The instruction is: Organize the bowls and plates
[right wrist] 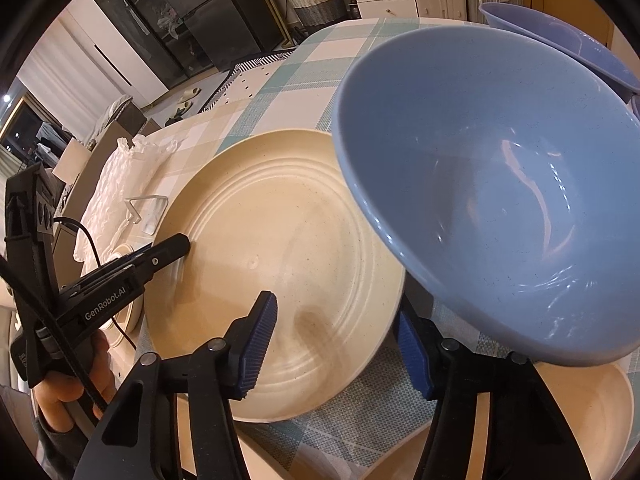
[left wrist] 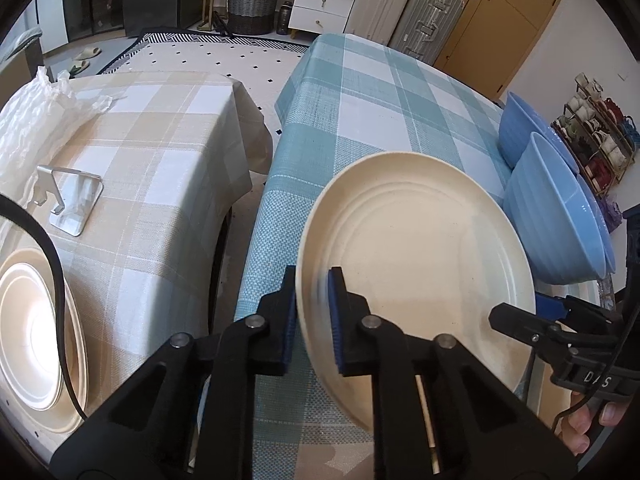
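A cream ridged plate (left wrist: 420, 264) sits tilted over the teal-checked table (left wrist: 360, 92). My left gripper (left wrist: 312, 316) is shut on its left rim, one blue pad on top and one finger underneath. In the right wrist view the same plate (right wrist: 288, 264) fills the middle, with the left gripper (right wrist: 182, 248) pinching its far edge. My right gripper (right wrist: 336, 348) straddles the plate's right rim with a wide gap, and its pads (right wrist: 260, 340) are not pressing. A blue bowl (right wrist: 500, 200) stands just right of the plate, with a second blue bowl (right wrist: 560, 40) behind it.
A stack of cream plates (left wrist: 40, 340) lies on the beige-checked table (left wrist: 160, 140) at left, beside a metal stand (left wrist: 72, 204) and bubble wrap (left wrist: 32, 128). Another cream plate (right wrist: 580, 420) lies under the right gripper. A narrow gap separates the two tables.
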Available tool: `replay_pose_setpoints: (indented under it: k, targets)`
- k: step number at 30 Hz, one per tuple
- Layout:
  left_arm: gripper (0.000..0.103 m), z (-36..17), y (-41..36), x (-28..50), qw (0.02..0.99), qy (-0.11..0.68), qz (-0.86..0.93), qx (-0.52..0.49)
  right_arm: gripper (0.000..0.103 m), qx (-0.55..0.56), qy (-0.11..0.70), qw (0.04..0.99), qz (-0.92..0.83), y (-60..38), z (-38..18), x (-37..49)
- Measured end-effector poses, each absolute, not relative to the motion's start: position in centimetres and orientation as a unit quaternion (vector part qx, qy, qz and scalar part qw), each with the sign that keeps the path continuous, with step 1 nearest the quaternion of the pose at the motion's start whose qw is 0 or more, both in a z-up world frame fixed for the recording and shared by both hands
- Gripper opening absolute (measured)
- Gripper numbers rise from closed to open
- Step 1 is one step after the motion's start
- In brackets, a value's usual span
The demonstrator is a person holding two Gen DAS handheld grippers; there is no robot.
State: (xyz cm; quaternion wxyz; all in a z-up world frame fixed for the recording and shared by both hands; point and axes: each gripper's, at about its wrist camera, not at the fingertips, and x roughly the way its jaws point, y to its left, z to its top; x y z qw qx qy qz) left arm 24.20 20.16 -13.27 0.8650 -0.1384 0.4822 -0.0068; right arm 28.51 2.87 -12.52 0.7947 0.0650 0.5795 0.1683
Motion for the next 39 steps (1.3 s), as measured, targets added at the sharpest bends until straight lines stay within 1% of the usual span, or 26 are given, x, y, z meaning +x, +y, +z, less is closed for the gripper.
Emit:
replay_pose_setpoints:
  k: [1, 4, 11, 14, 16, 21, 30, 39]
  targets:
    - [0.012, -13.2, 20.1, 24.2, 0.865, 0.482, -0.003, -0.136, 0.051, 0.061, 0.583, 0.793, 0.165, 2.8, -12.6, 28.5]
    - [0.012, -13.3, 20.0, 24.1, 0.865, 0.480, -0.002, -0.143, 0.046, 0.062, 0.585, 0.792, 0.164, 2.9, -12.7, 28.6]
    - [0.011, -13.3, 19.8, 23.5, 0.872, 0.470, 0.001, -0.138, 0.044, 0.041, 0.577, 0.801, 0.155, 3.5, -12.7, 28.2]
    - [0.011, -13.2, 19.7, 23.3, 0.871, 0.471, 0.002, -0.137, 0.041, 0.041, 0.574, 0.803, 0.152, 3.4, -12.7, 28.2]
    - [0.011, -13.2, 19.7, 23.3, 0.871, 0.472, 0.002, -0.134, 0.035, 0.043, 0.573, 0.804, 0.151, 3.2, -12.8, 28.2]
    - [0.011, -13.0, 20.3, 23.1, 0.871, 0.472, 0.000, -0.137, 0.026, 0.043, 0.574, 0.805, 0.145, 3.2, -12.8, 28.3]
    - [0.011, -13.2, 21.4, 22.4, 0.872, 0.466, 0.000, -0.147, 0.023, 0.037, 0.570, 0.807, 0.147, 3.4, -12.2, 27.8]
    - [0.010, -12.7, 21.5, 22.1, 0.875, 0.460, 0.000, -0.149, 0.023, 0.027, 0.558, 0.816, 0.150, 3.4, -11.4, 27.2]
